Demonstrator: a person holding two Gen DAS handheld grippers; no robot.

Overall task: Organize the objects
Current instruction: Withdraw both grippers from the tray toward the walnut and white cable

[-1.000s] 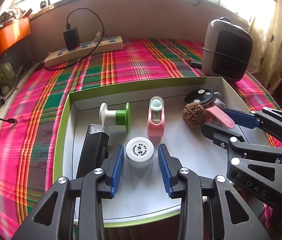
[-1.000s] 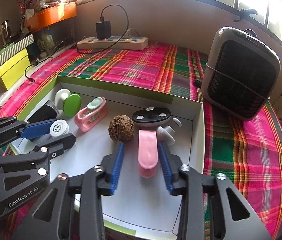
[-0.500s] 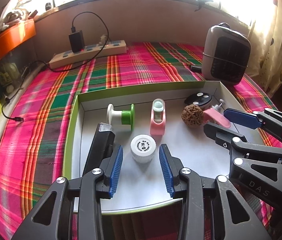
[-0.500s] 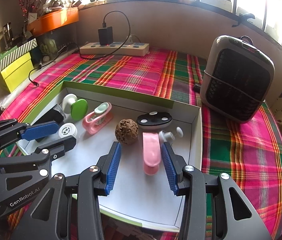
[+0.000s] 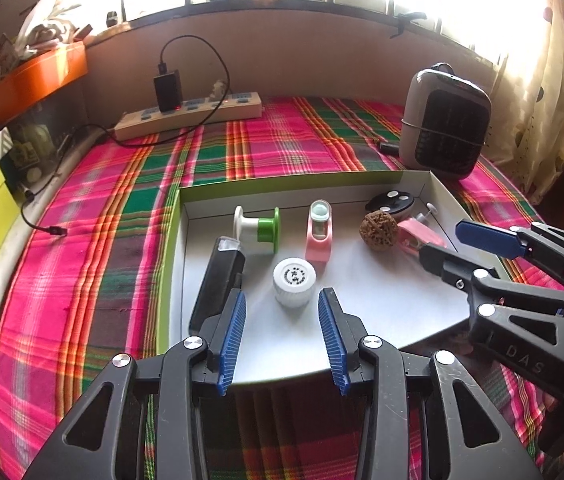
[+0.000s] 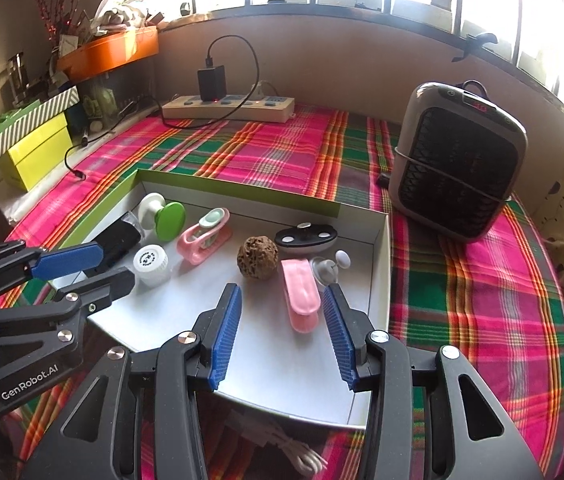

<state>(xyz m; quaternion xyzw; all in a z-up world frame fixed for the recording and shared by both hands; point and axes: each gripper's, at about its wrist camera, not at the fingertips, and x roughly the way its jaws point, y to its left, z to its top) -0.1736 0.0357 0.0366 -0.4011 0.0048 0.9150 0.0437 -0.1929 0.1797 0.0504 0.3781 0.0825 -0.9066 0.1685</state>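
Observation:
A shallow white tray with green walls (image 5: pixel 282 187) (image 6: pixel 238 189) holds several small items. My left gripper (image 5: pixel 282 295) (image 6: pixel 116 264) is open, and the white screw cap (image 5: pixel 293 280) (image 6: pixel 150 260) stands free on the tray just beyond its fingertips. A black lighter-like case (image 5: pixel 218 280) lies beside its left finger. My right gripper (image 6: pixel 282 288) (image 5: pixel 439 238) is open around the flat pink clip (image 6: pixel 299 296) (image 5: pixel 417 236), and its pads do not touch it. Also in the tray are a walnut (image 6: pixel 257 258) (image 5: pixel 377 229), a green-and-white spool (image 5: pixel 258 230), a pink punch (image 5: pixel 319 233), a black oval piece (image 6: pixel 305 237) and a small white peg (image 6: pixel 331 266).
The tray sits on a pink and green plaid cloth (image 5: pixel 94 248). A grey heater (image 6: pixel 457 164) stands right of it, with a power strip and black charger (image 6: pixel 228 106) at the back wall. Yellow-green boxes (image 6: pixel 36 148) and an orange tray (image 6: pixel 110 50) are left. A white cable (image 6: pixel 301 460) lies under the tray's front.
The left gripper drew back and up, so the white cap went from between its pads to beyond its tips. The right gripper's jaws widened slightly around the pink clip.

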